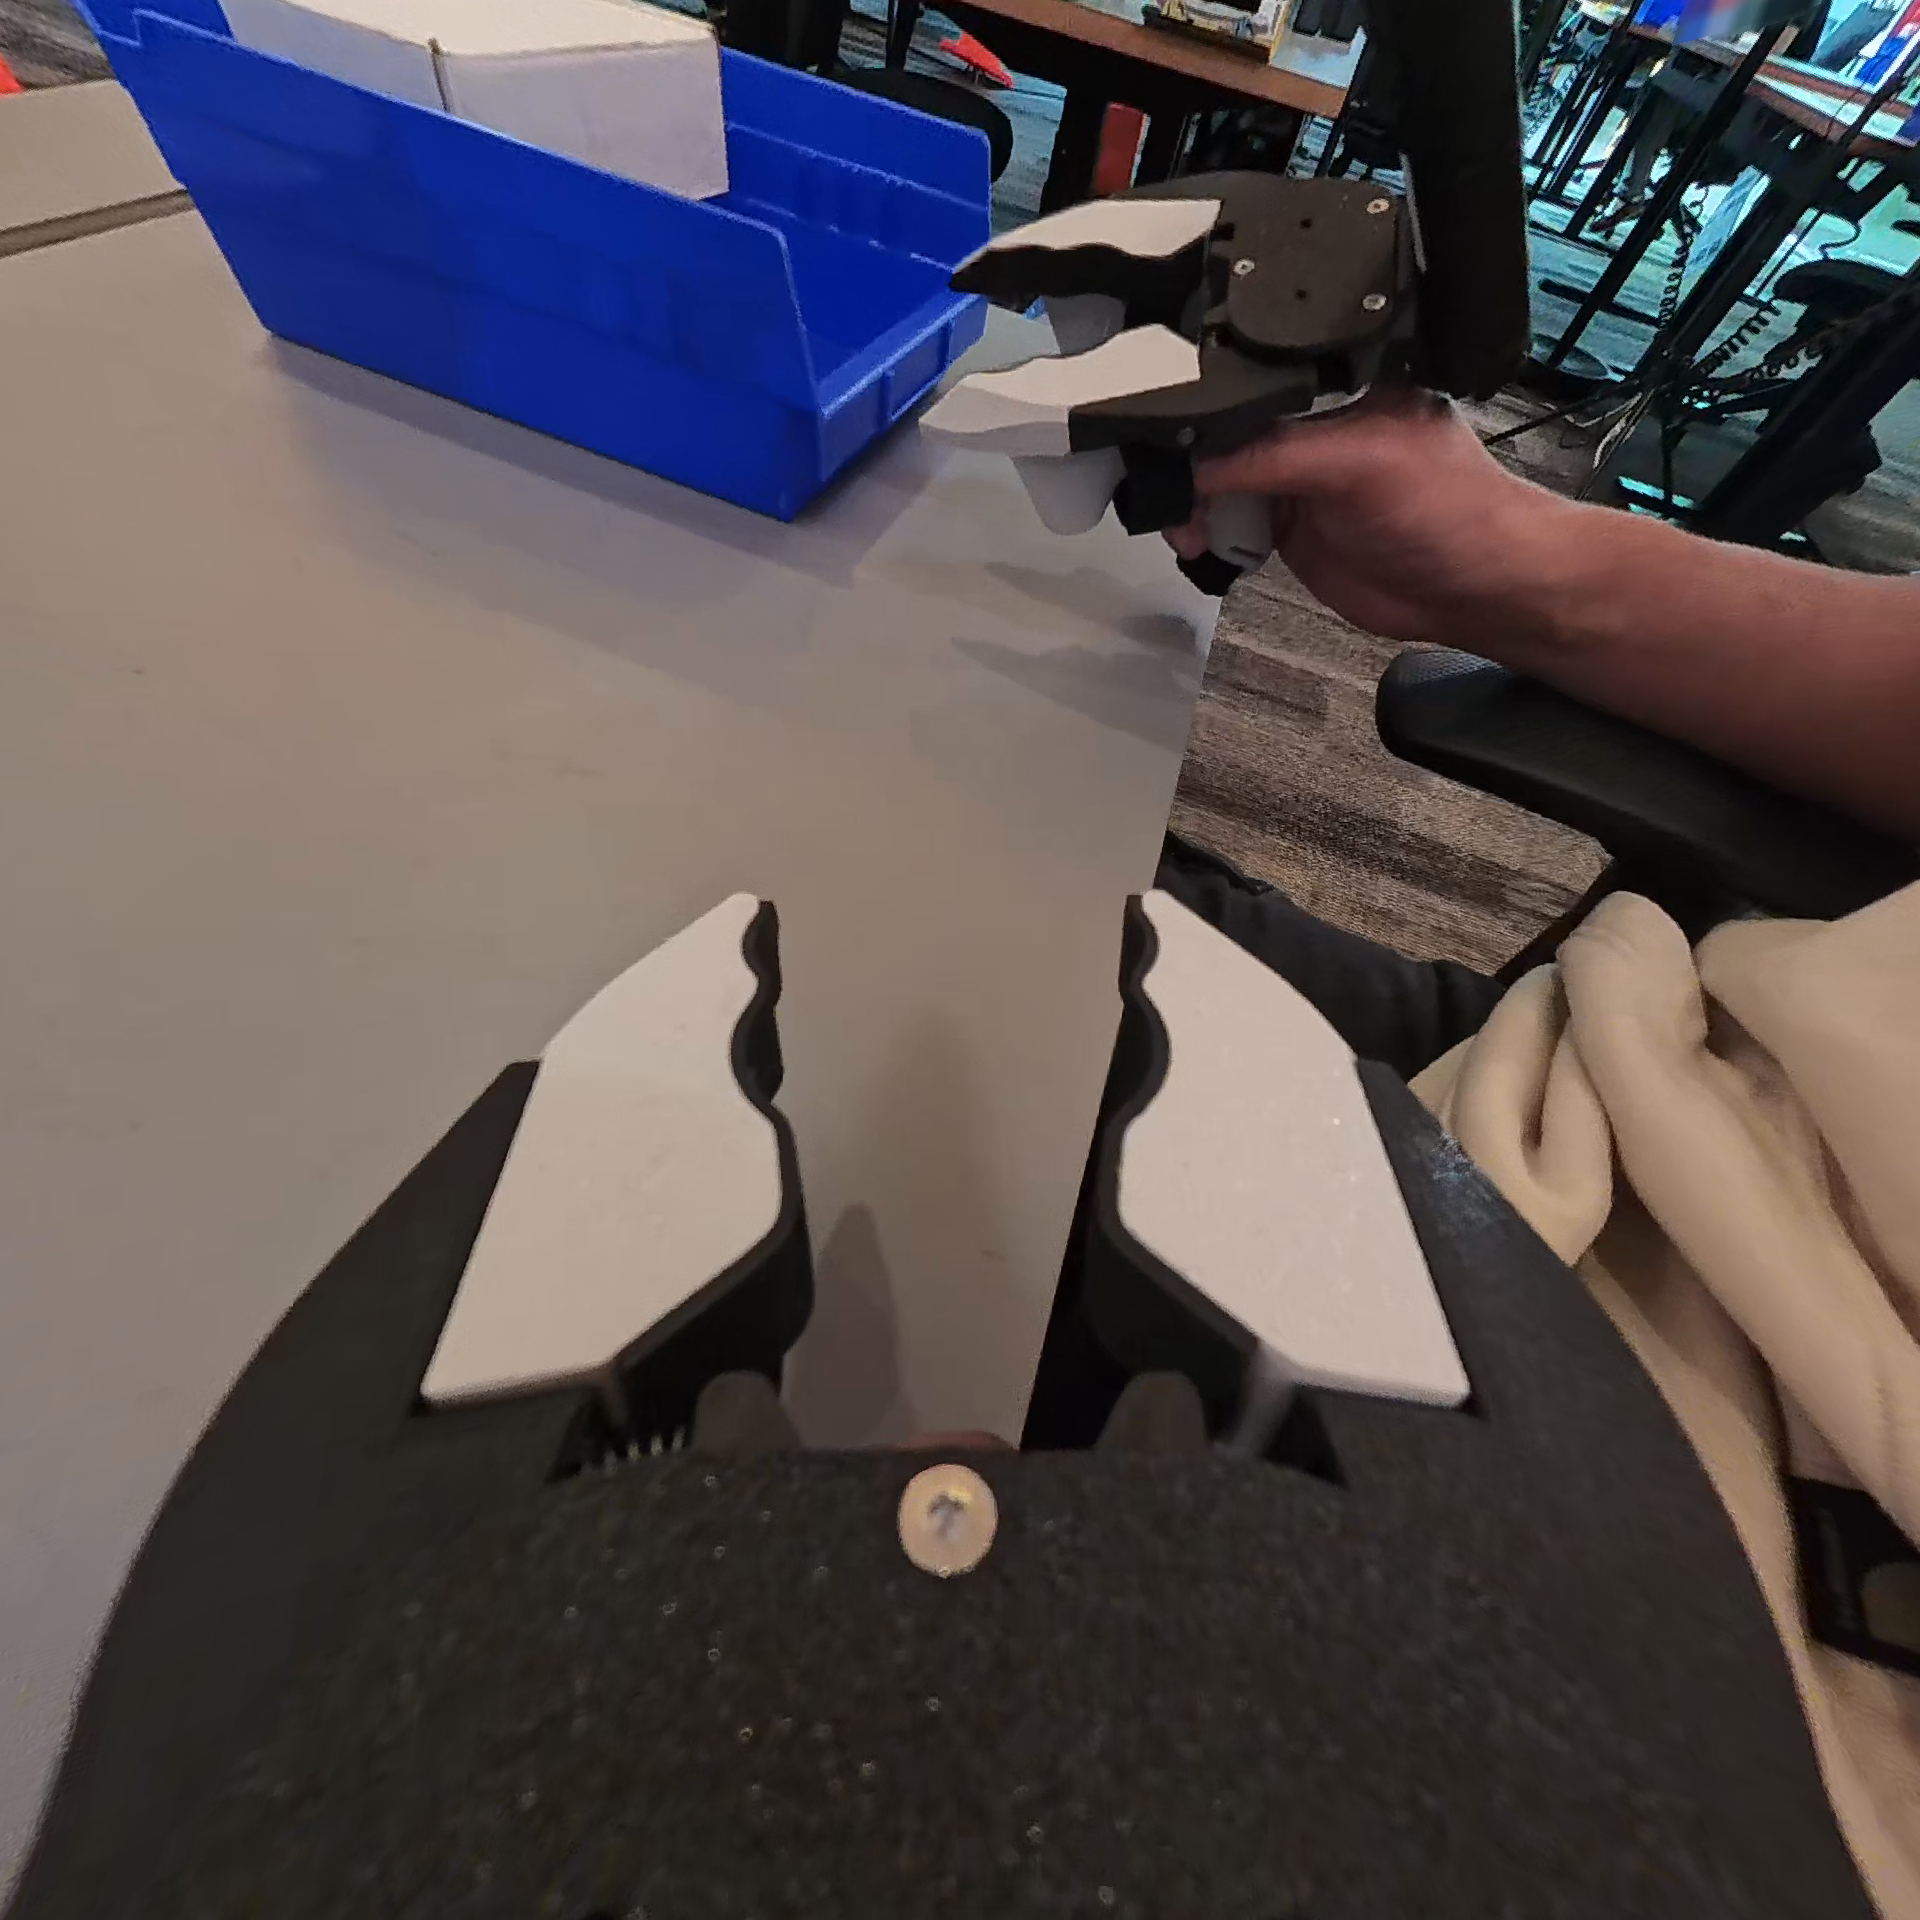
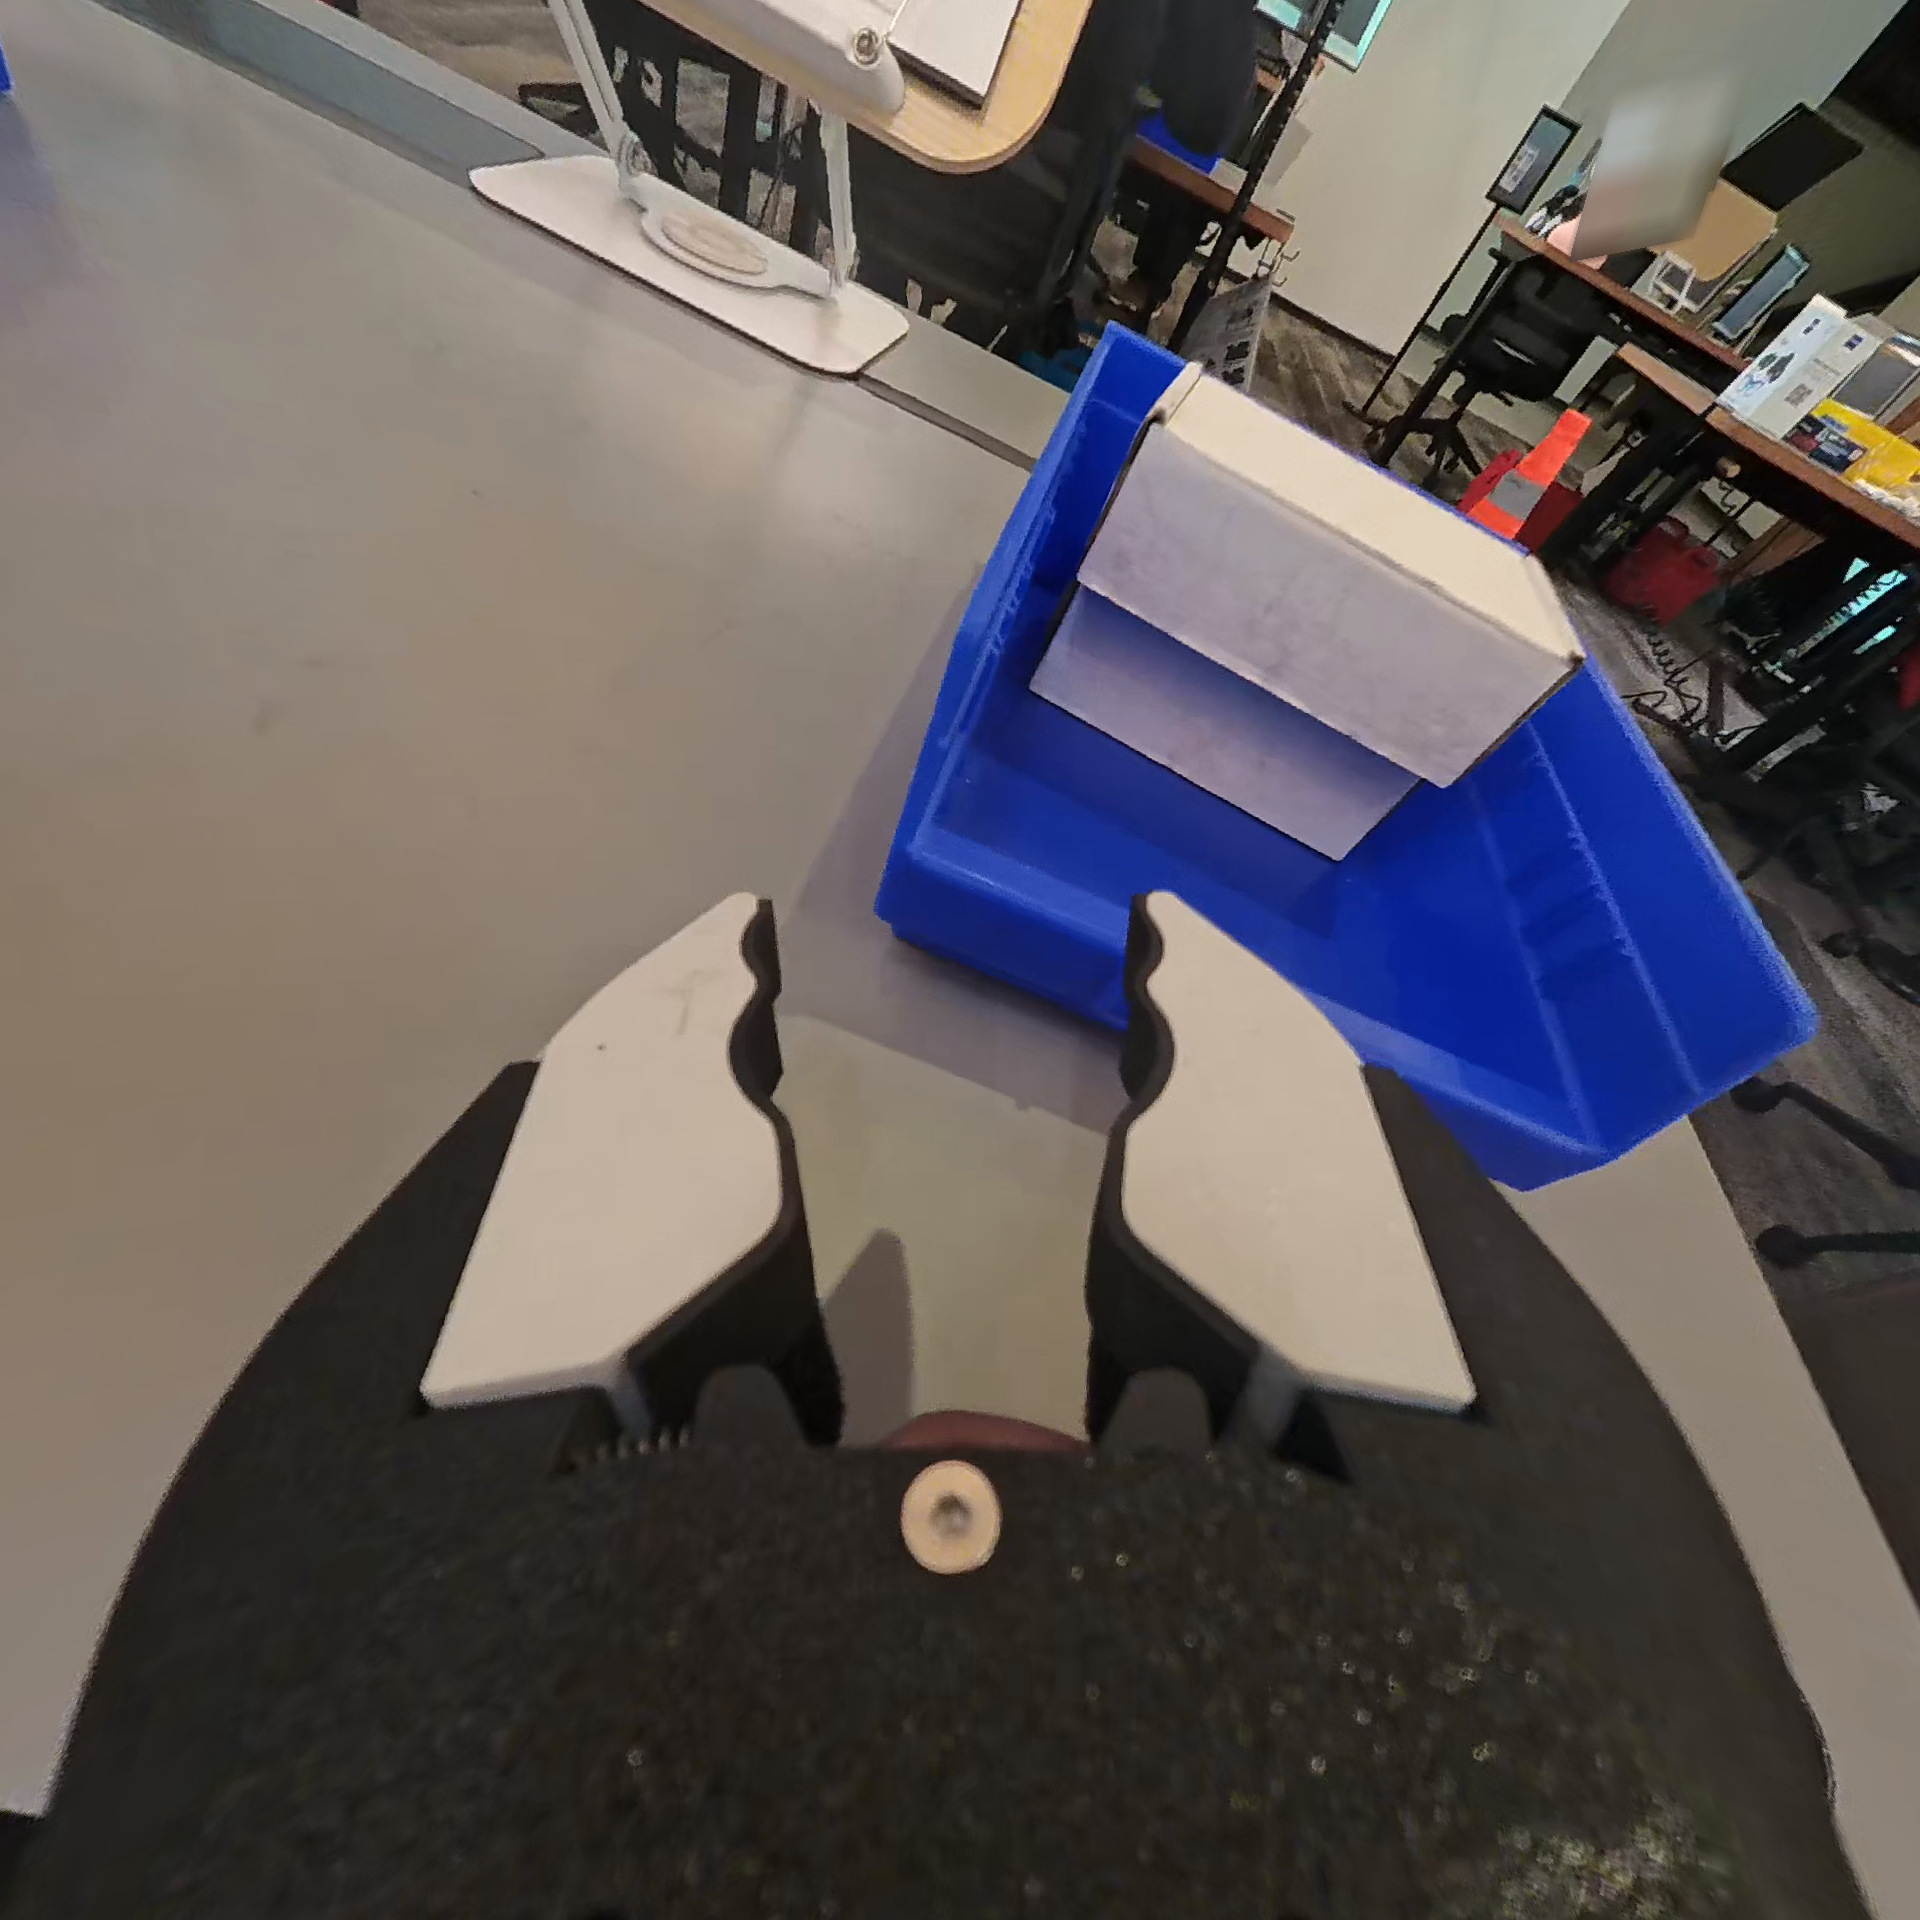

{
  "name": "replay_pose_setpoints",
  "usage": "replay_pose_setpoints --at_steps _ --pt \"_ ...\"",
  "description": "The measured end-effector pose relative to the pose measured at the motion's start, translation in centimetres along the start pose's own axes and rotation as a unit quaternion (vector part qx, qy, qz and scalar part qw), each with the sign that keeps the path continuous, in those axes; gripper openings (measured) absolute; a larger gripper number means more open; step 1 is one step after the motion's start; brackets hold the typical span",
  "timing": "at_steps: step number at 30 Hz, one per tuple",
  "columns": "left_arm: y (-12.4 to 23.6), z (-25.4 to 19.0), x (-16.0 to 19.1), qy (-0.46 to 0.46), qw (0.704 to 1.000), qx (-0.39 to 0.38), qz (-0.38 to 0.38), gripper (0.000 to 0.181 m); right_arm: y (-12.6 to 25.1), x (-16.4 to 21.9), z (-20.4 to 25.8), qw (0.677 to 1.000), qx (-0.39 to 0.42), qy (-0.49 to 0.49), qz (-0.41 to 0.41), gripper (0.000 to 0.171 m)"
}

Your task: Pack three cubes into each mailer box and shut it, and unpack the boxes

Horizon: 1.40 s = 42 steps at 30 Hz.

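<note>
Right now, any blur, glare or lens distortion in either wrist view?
Left wrist view: fisheye bends the table edge; blue bin sharp; soft shadows under the right tongs. Right wrist view: mailer boxes sharp, background desks soft, mild sheen on table between the tongs.

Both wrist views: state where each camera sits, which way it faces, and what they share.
Left wrist view: on the left gripper, low over the grey table, facing its edge; shows the right gripper, the hand holding it, and a cream sleeve.
Right wrist view: on the right gripper, facing the blue bin with stacked white mailer boxes; only its own fingers show.
Shared: bin, boxes, table.
</note>
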<state>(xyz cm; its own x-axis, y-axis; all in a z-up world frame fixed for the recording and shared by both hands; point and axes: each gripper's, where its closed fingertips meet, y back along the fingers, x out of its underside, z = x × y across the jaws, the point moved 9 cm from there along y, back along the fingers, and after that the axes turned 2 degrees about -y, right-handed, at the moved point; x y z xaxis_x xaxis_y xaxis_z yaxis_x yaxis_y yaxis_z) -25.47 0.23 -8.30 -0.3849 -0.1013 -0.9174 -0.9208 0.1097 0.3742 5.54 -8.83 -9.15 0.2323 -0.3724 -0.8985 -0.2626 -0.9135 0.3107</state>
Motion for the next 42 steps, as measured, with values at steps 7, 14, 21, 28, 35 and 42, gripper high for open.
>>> replay_pose_setpoints --at_steps 7,14,21,28,35,42 --pt "1.3 0.1 0.0 0.016 1.000 0.008 -0.015 0.062 -0.5 0.2 0.4 1.000 -0.005 0.013 0.014 0.064" --pt "0.6 0.1 -0.2 0.011 1.000 0.005 -0.014 0.062 -0.4 0.7 0.0 1.000 -0.006 0.005 0.014 0.064" --pt "0.4 0.0 -0.1 -0.007 1.000 -0.007 -0.007 0.064 -0.3 0.7 -0.7 0.999 -0.010 -0.035 0.010 0.064" --pt "1.1 1.6 0.0 -0.017 0.994 -0.109 -0.024 0.086 -0.6 -0.7 1.6 0.998 -0.049 -0.033 0.007 0.075" --pt "1.1 2.0 0.1 -0.027 0.983 -0.176 -0.039 0.092 -3.5 -3.0 2.6 0.999 -0.042 -0.029 -0.003 0.085" --pt "-2.3 1.6 0.1 0.020 0.991 -0.132 -0.019 0.092 -8.8 -3.9 2.2 0.987 -0.102 -0.108 0.055 0.079"
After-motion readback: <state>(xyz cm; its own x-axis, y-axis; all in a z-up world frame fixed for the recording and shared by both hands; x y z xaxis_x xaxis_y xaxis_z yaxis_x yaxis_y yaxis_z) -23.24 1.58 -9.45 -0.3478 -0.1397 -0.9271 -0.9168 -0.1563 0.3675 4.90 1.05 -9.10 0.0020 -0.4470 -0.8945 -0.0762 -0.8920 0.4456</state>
